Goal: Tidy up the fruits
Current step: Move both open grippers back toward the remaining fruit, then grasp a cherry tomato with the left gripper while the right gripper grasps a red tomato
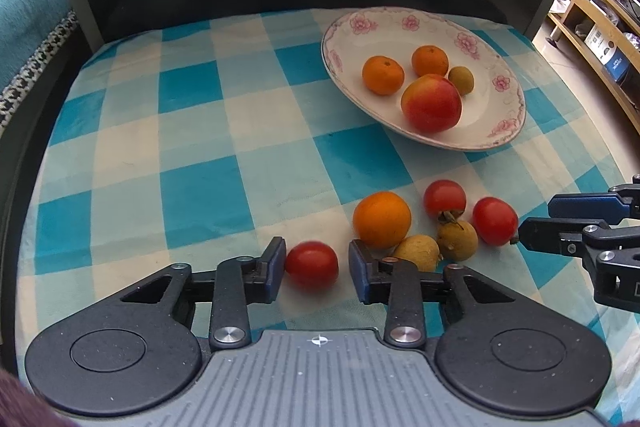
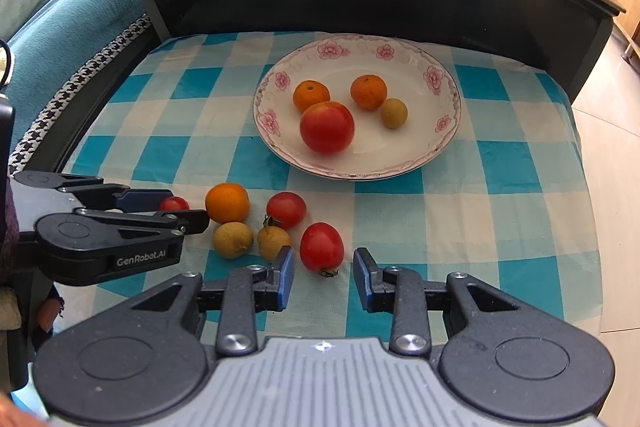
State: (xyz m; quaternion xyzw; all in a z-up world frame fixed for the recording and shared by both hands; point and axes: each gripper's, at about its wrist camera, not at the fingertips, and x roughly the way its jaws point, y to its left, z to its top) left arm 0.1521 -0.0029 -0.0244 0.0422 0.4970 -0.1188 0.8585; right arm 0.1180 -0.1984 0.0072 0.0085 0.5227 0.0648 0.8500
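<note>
We are lowering our left gripper (image 1: 316, 265) around a small red tomato (image 1: 311, 264) on the blue-and-white checked cloth (image 1: 192, 131). Its left pad is touching the fruit, while a sliver of cloth is showing between the fruit and the right pad, so we are not yet gripping. Our right gripper (image 2: 323, 277) is hovering with its fingers released and nothing between them; another red tomato (image 2: 321, 247) is lying just ahead of the gap. Beside these, a loose orange (image 2: 227, 202), a third tomato (image 2: 286, 209) and two brownish longans (image 2: 233, 239) are clustering on the cloth. Farther back, the flowered plate (image 2: 440, 131) is holding two small oranges, an apple (image 2: 327, 127) and one longan.
</note>
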